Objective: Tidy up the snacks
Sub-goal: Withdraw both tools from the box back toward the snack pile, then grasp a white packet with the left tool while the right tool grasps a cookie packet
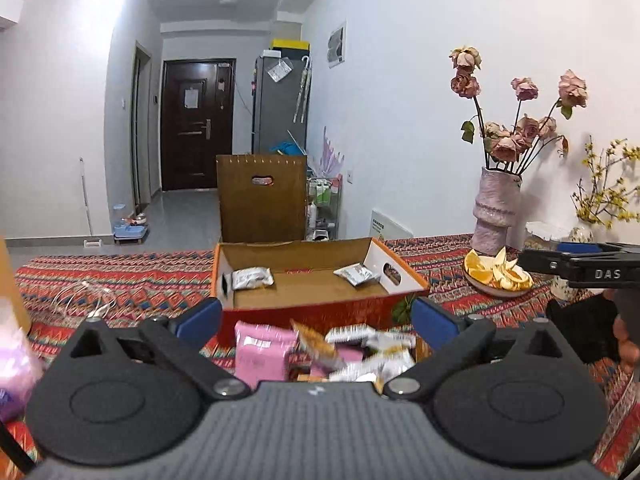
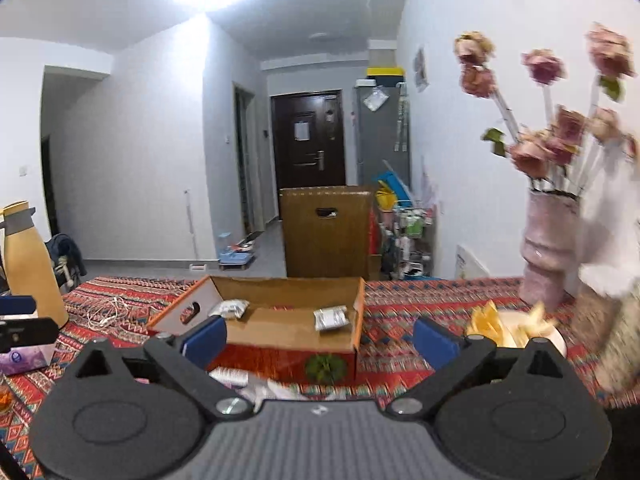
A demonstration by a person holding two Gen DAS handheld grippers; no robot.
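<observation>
An open cardboard box [image 1: 320,308] with orange-red sides sits on the patterned tablecloth. Two silver snack packets [image 1: 252,278] [image 1: 357,275] lie in it, one at each end. In front of the box is a loose pile of snack packets [image 1: 348,360], among them a pink one [image 1: 260,354]. My left gripper [image 1: 316,316] hovers over that pile, open, with nothing between its blue pads. My right gripper [image 2: 320,338] is open too and empty, facing the box [image 2: 280,360] and its packets [image 2: 229,309] [image 2: 330,319]. Part of the pile [image 2: 256,386] shows below it.
A pink vase of dried roses [image 1: 496,212] and a plate of orange peel [image 1: 498,274] stand right of the box. To the left are a white cable [image 1: 86,300], a tan flask [image 2: 32,264] and a purple tissue pack [image 2: 24,360]. A brown chair back [image 1: 262,196] rises behind the table.
</observation>
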